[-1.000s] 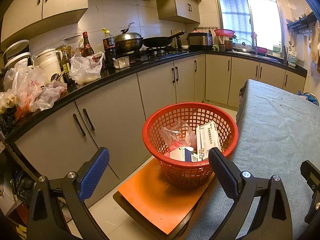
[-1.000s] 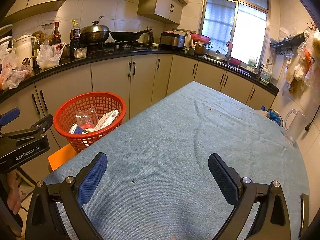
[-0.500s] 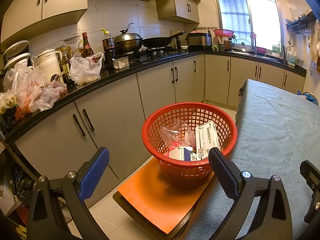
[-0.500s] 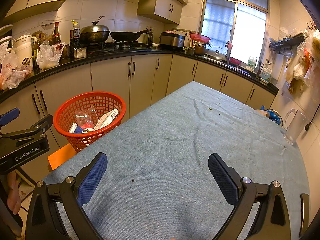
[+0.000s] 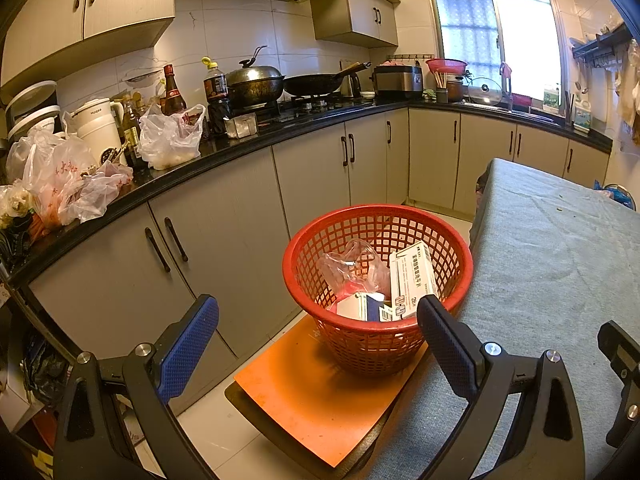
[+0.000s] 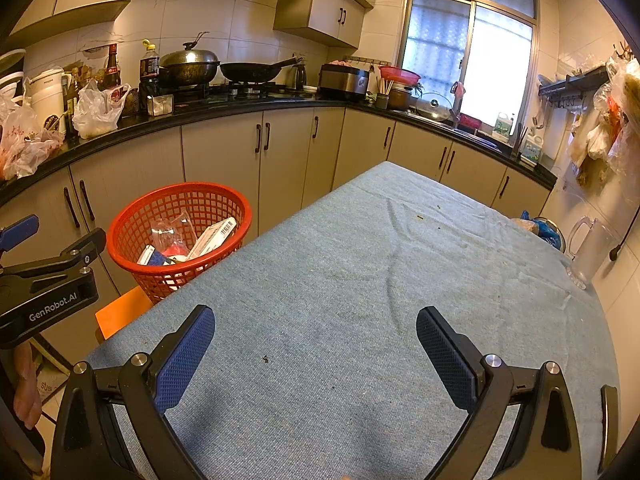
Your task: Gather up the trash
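Left tongs are spread wide apart and hold nothing, their blue pads framing the view. Between them, toward 12 o'clock, stands a red basket on an orange board, just beside the edge of the cloth-covered surface at 3 o'clock. Inside the basket lie the trash: a clear wrapper leaning at its middle, a white box propped upright at its right, and a smaller blue-and-white box at the bottom.

Right tongs are also spread wide apart and empty, hovering over the blue-grey surface, which carries only a few small crumbs near the tongs and more toward 12 o'clock. In this view the basket sits at 10 o'clock, past the surface's left edge, and the left tongs show at 9 o'clock.

Farther out, at 10 to 12 o'clock, a dark counter curves along beige cabinets, crowded with plastic bags, bottles, a lidded pot and a wok. A bright window sits at 1 o'clock.
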Tool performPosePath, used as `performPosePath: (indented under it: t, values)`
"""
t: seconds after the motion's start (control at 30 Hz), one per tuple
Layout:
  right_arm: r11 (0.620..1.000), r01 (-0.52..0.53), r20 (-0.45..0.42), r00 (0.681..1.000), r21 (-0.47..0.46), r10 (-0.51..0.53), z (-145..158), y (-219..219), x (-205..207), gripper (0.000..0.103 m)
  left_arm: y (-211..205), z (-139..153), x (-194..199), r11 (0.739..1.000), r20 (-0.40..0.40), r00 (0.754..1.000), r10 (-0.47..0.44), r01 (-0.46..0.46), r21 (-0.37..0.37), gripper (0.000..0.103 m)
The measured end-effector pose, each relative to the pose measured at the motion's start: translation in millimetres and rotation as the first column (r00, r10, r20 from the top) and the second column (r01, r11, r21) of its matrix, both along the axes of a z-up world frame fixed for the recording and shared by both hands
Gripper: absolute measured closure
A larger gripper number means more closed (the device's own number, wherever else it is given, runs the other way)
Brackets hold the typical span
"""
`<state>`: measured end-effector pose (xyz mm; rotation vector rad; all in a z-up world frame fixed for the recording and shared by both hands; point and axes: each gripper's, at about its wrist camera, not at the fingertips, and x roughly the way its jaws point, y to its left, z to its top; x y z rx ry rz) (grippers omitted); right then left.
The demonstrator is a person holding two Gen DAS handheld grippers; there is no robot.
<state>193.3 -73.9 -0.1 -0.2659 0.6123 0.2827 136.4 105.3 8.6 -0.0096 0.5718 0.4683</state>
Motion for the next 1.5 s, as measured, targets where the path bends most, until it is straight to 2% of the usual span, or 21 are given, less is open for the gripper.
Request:
performPosePath:
  t: [1.23,1.5]
  values:
    - [1.000,0.003,-0.001,1.000,0.001,-0.003,0.3,-3.2,-1.4,0.001,-1.5,3.4,-0.5,1.000,0.003,1.000,-0.006,0.006,-0.001,0.004]
    - [0.999,0.042,-0.004,0.999,0.017,-0.042,2.8,-24.6,-7.2,0.001,-24.8,15.6,4.8,0.999,0.004,0.999,-0.041,0.041,0.022,0.004]
